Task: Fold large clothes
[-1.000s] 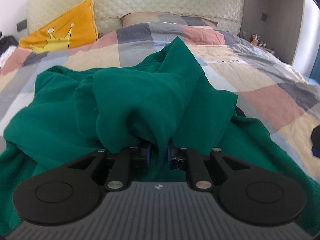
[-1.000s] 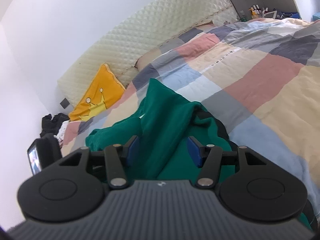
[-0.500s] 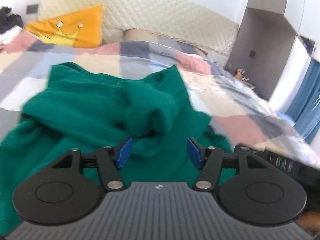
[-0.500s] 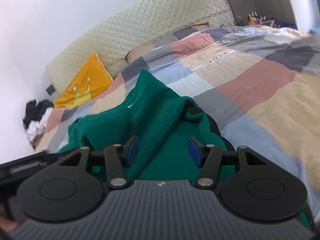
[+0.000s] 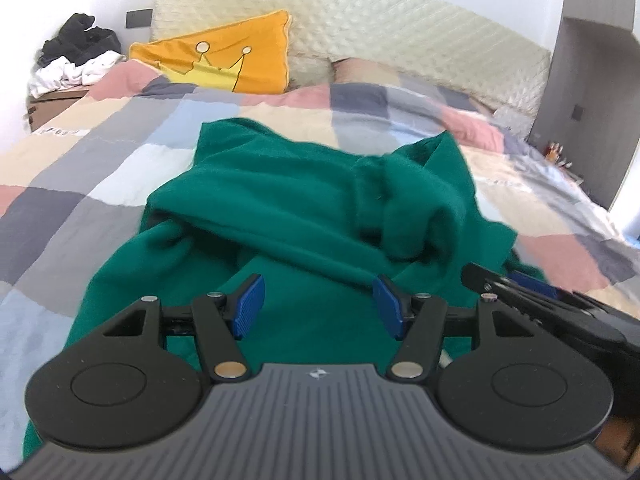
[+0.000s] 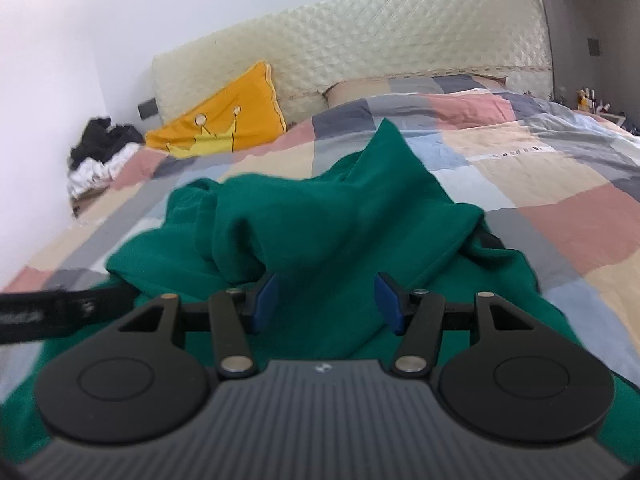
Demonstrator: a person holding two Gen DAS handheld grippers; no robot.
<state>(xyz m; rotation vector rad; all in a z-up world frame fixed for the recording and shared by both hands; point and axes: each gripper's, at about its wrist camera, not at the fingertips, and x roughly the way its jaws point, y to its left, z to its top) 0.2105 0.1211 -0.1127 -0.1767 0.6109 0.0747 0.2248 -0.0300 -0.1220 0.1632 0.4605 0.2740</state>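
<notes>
the left hand-held gripper [image 5: 316, 306] points forward and tilts downward over the bed, its 2 blue pads [image 5: 249, 306] standing well apart with nothing pinched between them; only flat green cloth shows below the gap. the right hand-held gripper [image 6: 325, 302] takes a similar forward, downward-tilted pose, its jaws parted about as wide and also gripping nothing, with cloth visible beneath and beyond the gap.

the 2 tools sit side by side: in the left wrist view the right one comes in from the right edge, its finger tip lying just beside the cloth's right side. in the right wrist view a black bar of the left one crosses in from the left edge, blurred.

the green garment [image 5: 304, 208] lies crumpled on the checked quilt [image 5: 100, 160] of the bed, directly ahead of and beneath both tools. its near part spreads flat under the fingers, while farther out it bunches into thick folds, with a rolled lump toward the right in the left wrist view and a pointed peak rising at the far end. in the right wrist view a bulging fold sits just beyond the left pad [image 6: 267, 300]; whether it touches cannot be told.

a yellow crown cushion [image 5: 228, 60] leans against the quilted headboard [image 5: 400, 36], well beyond the garment. a heap of dark and white clothes [image 5: 76, 56] rests beside the bed at the far left.
</notes>
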